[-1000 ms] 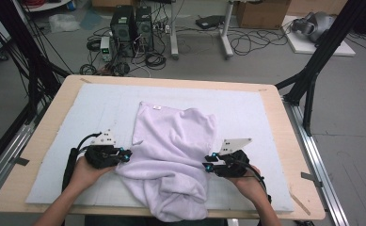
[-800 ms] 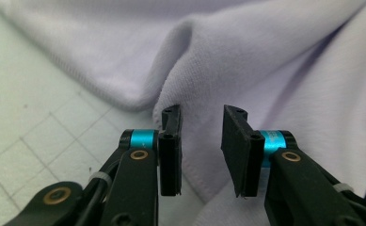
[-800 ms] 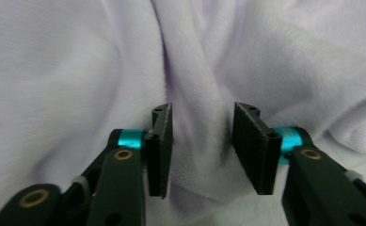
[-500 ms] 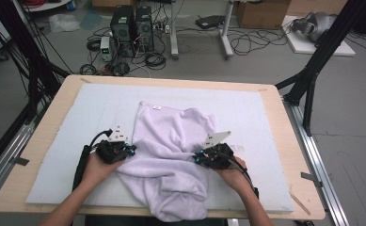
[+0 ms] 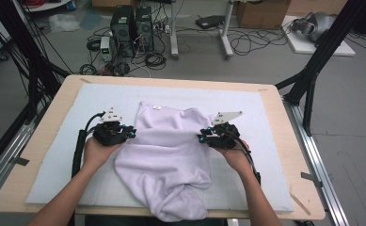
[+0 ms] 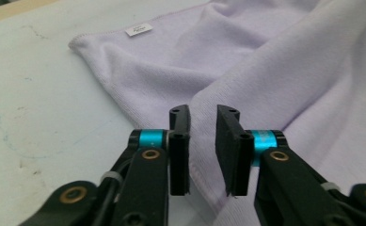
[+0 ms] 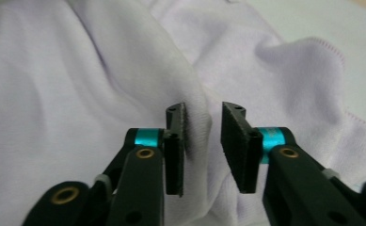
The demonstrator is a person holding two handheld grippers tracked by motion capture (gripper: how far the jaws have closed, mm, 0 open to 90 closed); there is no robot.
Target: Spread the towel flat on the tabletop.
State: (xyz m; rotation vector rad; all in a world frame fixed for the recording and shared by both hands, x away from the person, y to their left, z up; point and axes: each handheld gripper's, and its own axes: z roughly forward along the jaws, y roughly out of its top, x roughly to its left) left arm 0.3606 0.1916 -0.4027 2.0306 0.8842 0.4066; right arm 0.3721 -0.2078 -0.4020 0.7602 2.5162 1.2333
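Towel (image 5: 164, 155) lies crumpled mid-table between your hands, its long axis running away from you. Left gripper (image 6: 202, 141) and right gripper (image 7: 202, 141) have just been opening, each straddling a side fold, equally near.

Right hand-held gripper (image 7: 203, 141), jaws just opening, slightly parted, lilac towel (image 7: 77, 84) fold between them, unpinched

Each hand-held gripper, left (image 5: 132, 133) and right (image 5: 200, 138), is black with a grey three-cornered plate on top, turquoise bands and brass-coloured screws behind flat black jaws, and a black cable trailing back. Forearms are bare, sleeveless.
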